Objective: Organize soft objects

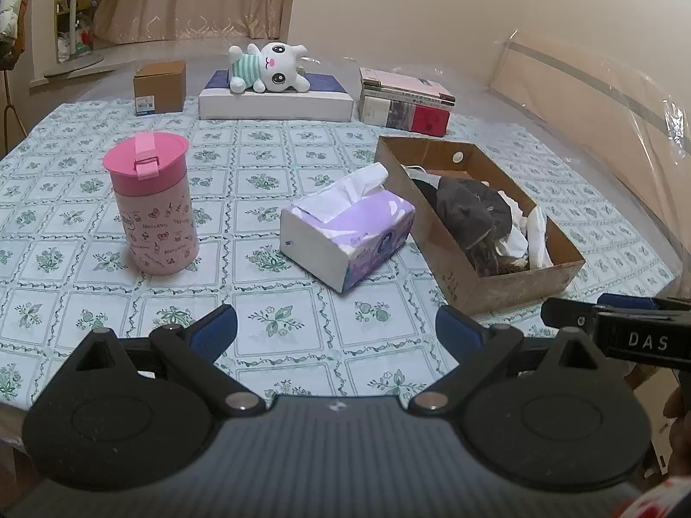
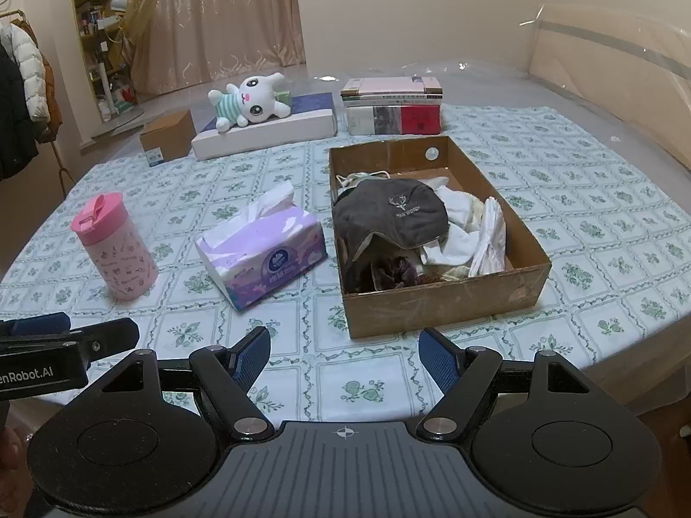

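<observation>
Two grippers hover low over the near edge of a table covered by a green-flowered cloth point(image 1: 267, 164), both empty.

From the left wrist camera, the left gripper point(image 1: 336, 329) has its jaws spread wide, blue pads facing each other with nothing between them. Ahead to the left stands a pink cup point(image 1: 151, 203) with its lid closed, upright. Near the middle lies a purple tissue pack point(image 1: 350, 233), a white sheet sticking out of its top. Just right of it sits an open cardboard box point(image 1: 475, 220) holding a dark cap point(image 1: 470, 211) and some white cloth point(image 1: 529, 233). At the far side a plush rabbit point(image 1: 270, 68) in a striped shirt lies on its side on top of a flat white box point(image 1: 276, 101), between a small brown carton point(image 1: 160, 88) and a stack of books point(image 1: 408, 103). The right gripper's side shows at the right edge.

From the right wrist camera, the right gripper point(image 2: 344, 353) also has its jaws wide apart and holds nothing. The cardboard box point(image 2: 436, 302) is straight ahead, near the fingers, with the cap point(image 2: 391, 216) lying over other soft pieces and white cloth point(image 2: 462, 233) beside it. The tissue pack point(image 2: 261, 250) lies left of the box, the cup point(image 2: 114, 250) further left. The rabbit point(image 2: 248, 101) rests on the white box point(image 2: 267, 134) at the back, well apart from both grippers. Part of the left gripper point(image 2: 64, 336) shows at the left edge.
</observation>
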`<move>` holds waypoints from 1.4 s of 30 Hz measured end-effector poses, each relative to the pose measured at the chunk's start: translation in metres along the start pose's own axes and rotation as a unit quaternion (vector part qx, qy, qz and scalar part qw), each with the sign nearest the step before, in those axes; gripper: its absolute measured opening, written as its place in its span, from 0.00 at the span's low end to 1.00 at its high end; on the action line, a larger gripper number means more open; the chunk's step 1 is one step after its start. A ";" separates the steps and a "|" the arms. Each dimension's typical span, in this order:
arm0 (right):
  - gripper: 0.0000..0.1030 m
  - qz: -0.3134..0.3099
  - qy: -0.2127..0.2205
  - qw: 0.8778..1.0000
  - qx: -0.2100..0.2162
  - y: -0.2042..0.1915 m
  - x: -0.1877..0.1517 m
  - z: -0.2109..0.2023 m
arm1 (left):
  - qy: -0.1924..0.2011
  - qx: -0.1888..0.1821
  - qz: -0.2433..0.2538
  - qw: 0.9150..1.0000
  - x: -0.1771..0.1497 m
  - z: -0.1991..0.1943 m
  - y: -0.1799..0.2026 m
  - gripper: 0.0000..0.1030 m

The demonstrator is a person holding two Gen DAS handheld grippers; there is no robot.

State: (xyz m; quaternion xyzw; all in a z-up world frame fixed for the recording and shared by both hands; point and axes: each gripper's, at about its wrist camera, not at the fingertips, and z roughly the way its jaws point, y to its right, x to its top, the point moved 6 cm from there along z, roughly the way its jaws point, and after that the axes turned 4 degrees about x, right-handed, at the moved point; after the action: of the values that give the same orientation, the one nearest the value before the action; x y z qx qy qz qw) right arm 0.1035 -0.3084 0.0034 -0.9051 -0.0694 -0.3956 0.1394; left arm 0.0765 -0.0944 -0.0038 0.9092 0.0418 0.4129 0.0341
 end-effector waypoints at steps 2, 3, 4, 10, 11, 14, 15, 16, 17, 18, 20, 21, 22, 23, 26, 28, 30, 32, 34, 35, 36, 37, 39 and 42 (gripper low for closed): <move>0.73 0.001 0.001 1.000 0.000 0.001 0.000 0.000 | -0.001 0.000 0.002 1.000 -0.001 0.000 0.001 0.95; 0.73 0.001 0.002 1.000 0.000 0.001 0.001 0.001 | -0.002 -0.001 0.002 1.000 -0.001 0.001 0.001 0.95; 0.73 0.001 0.003 1.000 -0.001 0.002 0.001 0.001 | -0.003 -0.001 0.001 1.000 -0.002 0.001 0.001 0.95; 0.73 0.004 0.004 1.000 -0.003 0.004 0.001 0.001 | -0.002 -0.003 0.003 1.000 -0.002 0.001 0.002 0.95; 0.73 0.004 0.005 1.000 -0.004 0.004 0.001 0.000 | -0.002 -0.003 0.003 1.000 -0.002 0.001 0.002 0.95; 0.73 0.004 0.006 1.000 -0.004 0.004 0.001 0.000 | -0.003 -0.004 0.003 1.000 -0.001 0.002 0.003 0.95; 0.73 0.004 0.006 1.000 -0.004 0.005 0.002 0.000 | -0.003 -0.004 0.003 1.000 -0.001 0.002 0.003 0.95; 0.73 0.004 0.007 1.000 -0.005 0.004 0.002 0.000 | -0.004 -0.004 0.003 1.000 -0.001 0.001 0.003 0.95; 0.73 0.004 0.007 1.000 -0.005 0.005 0.002 0.000 | -0.004 -0.004 0.003 1.000 -0.001 0.001 0.003 0.95; 0.73 0.005 0.007 1.000 -0.005 0.005 0.002 0.000 | -0.004 -0.004 0.003 1.000 -0.001 0.001 0.003 0.95; 0.73 0.004 0.007 1.000 -0.005 0.005 0.001 0.000 | -0.003 -0.004 0.004 1.000 -0.001 0.001 0.003 0.95; 0.73 0.004 0.007 1.000 -0.006 0.005 0.002 0.000 | -0.003 -0.004 0.004 1.000 -0.001 0.001 0.004 0.95; 0.73 0.004 0.007 1.000 -0.006 0.005 0.002 0.000 | -0.003 -0.004 0.003 1.000 -0.001 0.001 0.004 0.95; 0.73 0.004 0.007 1.000 -0.005 0.005 0.002 0.000 | -0.003 -0.004 0.004 1.000 -0.001 0.001 0.004 0.95; 0.73 0.004 0.007 1.000 -0.006 0.006 0.002 0.000 | -0.003 -0.004 0.004 1.000 -0.001 0.001 0.004 0.95; 0.73 0.004 0.007 1.000 -0.006 0.006 0.002 0.000 | -0.003 -0.005 0.003 1.000 -0.001 0.001 0.004 0.95; 0.73 0.005 0.008 1.000 -0.005 0.006 0.002 0.000 | -0.003 -0.005 0.004 1.000 -0.001 0.001 0.004 0.95; 0.73 0.004 0.007 1.000 -0.006 0.006 0.002 0.000 | -0.003 -0.005 0.004 1.000 -0.001 0.001 0.004 0.95; 0.73 0.005 0.008 1.000 -0.006 0.006 0.002 0.000 | -0.003 -0.005 0.005 1.000 0.000 0.001 0.004 0.95; 0.73 0.004 0.008 1.000 -0.006 0.006 0.002 0.000 | -0.003 -0.005 0.005 1.000 -0.001 0.000 0.005 0.95; 0.73 0.004 0.008 1.000 -0.006 0.006 0.002 0.000 | -0.003 -0.005 0.005 1.000 -0.001 0.000 0.005 0.95; 0.73 0.004 0.008 1.000 -0.006 0.006 0.002 0.000 | -0.003 -0.005 0.005 1.000 -0.001 0.000 0.005 0.95; 0.73 0.004 0.008 1.000 -0.006 0.006 0.002 0.000 | -0.003 -0.005 0.005 1.000 -0.001 0.000 0.005 0.95; 0.73 0.005 0.007 1.000 -0.006 0.007 0.002 0.000 | -0.003 -0.006 0.005 1.000 -0.001 0.001 0.005 0.95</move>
State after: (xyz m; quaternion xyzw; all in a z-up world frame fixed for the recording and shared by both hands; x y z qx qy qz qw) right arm 0.1061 -0.3151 0.0038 -0.9033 -0.0617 -0.4021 0.1363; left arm 0.0766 -0.0994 -0.0044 0.9104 0.0349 0.4106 0.0374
